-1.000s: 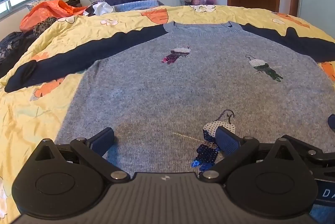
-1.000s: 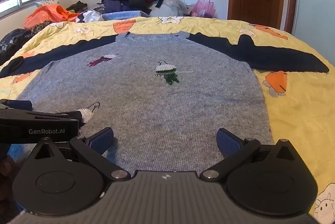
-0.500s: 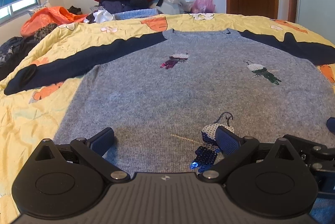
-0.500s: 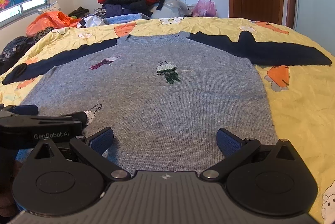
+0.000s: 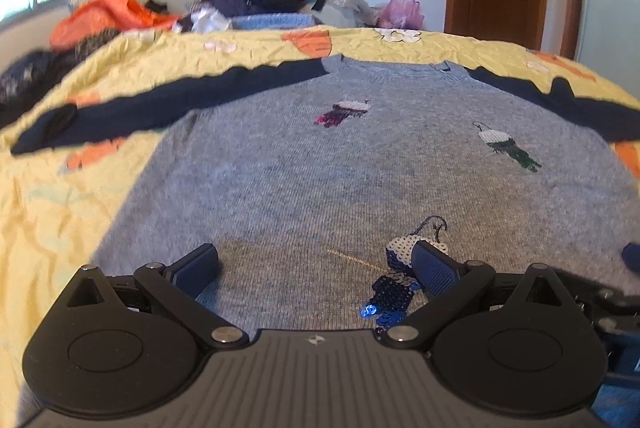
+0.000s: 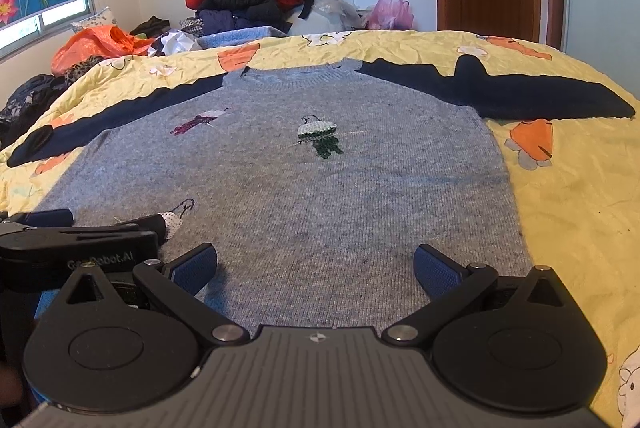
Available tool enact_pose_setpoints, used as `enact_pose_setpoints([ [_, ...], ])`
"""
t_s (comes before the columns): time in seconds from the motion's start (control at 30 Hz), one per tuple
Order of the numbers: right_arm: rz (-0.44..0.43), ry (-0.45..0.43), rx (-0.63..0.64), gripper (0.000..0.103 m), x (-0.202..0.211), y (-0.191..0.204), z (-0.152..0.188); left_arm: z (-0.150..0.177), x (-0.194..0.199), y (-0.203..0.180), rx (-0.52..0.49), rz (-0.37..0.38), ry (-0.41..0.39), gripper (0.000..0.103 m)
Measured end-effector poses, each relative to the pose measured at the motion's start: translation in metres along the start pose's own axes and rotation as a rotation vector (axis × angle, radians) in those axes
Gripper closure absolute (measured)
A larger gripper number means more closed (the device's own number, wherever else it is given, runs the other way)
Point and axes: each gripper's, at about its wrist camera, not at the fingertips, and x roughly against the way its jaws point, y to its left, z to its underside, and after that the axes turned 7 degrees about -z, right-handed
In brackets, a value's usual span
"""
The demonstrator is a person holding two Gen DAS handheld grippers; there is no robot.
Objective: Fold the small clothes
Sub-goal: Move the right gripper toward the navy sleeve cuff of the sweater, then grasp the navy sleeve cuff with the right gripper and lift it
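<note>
- Currently spread flat, front up, on the yellow bedsheet [image 6: 568, 212]: grey sweater [image 6: 312, 188], navy sleeves out to either side, hem nearest the cameras.
- Both claws released and holding nothing: left gripper [image 5: 316, 262] wide apart over the hem near the sequin bird [image 5: 394, 284], right gripper [image 6: 316, 262] wide apart over the hem's right half.
- Likely to snag if the left claw closes on the sequin patch: slippery sequins, uneven grip, possible pulled threads.
- Could pinch the sheet along with the knit if either claw dips too deep, dragging the bedding into the fold.
- Risks a skewed fold if the two claws grasp at unequal distances from the side seams or lift at different rates.
- May trap the left sleeve [image 5: 132, 112] or right sleeve [image 6: 520, 92] unevenly, since neither is tucked in yet.
- Prone to stretching or sagging between the grips: soft, heavy knit.
- Hard to judge the left side: some blur in that view.
</note>
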Motion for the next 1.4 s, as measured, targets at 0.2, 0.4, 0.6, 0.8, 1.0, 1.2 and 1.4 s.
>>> enact_pose_setpoints([
  [0.2,-0.025,-0.016,-0.023,0.0,0.004,-0.006,-0.001,0.002,0.004,-0.005,-0.007,-0.029,-0.013,0.0],
  [0.4,-0.085,-0.013,-0.097,0.0,0.008,-0.035,-0.019,-0.004,0.003,-0.002,0.004,0.024,0.024,0.0],
  [0.6,0.014,0.095,-0.063,0.0,0.005,-0.105,-0.058,-0.006,0.005,-0.003,0.044,0.13,-0.021,0.0],
  [0.8,0.233,0.123,-0.02,0.0,-0.001,-0.218,-0.105,-0.022,0.008,-0.012,0.073,0.233,0.005,0.0],
  [1.0,0.428,0.086,0.011,0.0,-0.011,-0.334,-0.136,-0.062,-0.003,-0.052,0.148,0.439,-0.003,0.0],
  [1.2,0.288,0.119,-0.179,0.014,-0.032,-0.411,-0.159,-0.078,-0.04,-0.119,0.106,0.597,0.065,0.0],
  [1.4,0.196,0.163,-0.255,0.039,-0.059,-0.421,-0.169,-0.059,-0.051,-0.138,0.066,0.607,-0.001,0.0],
])
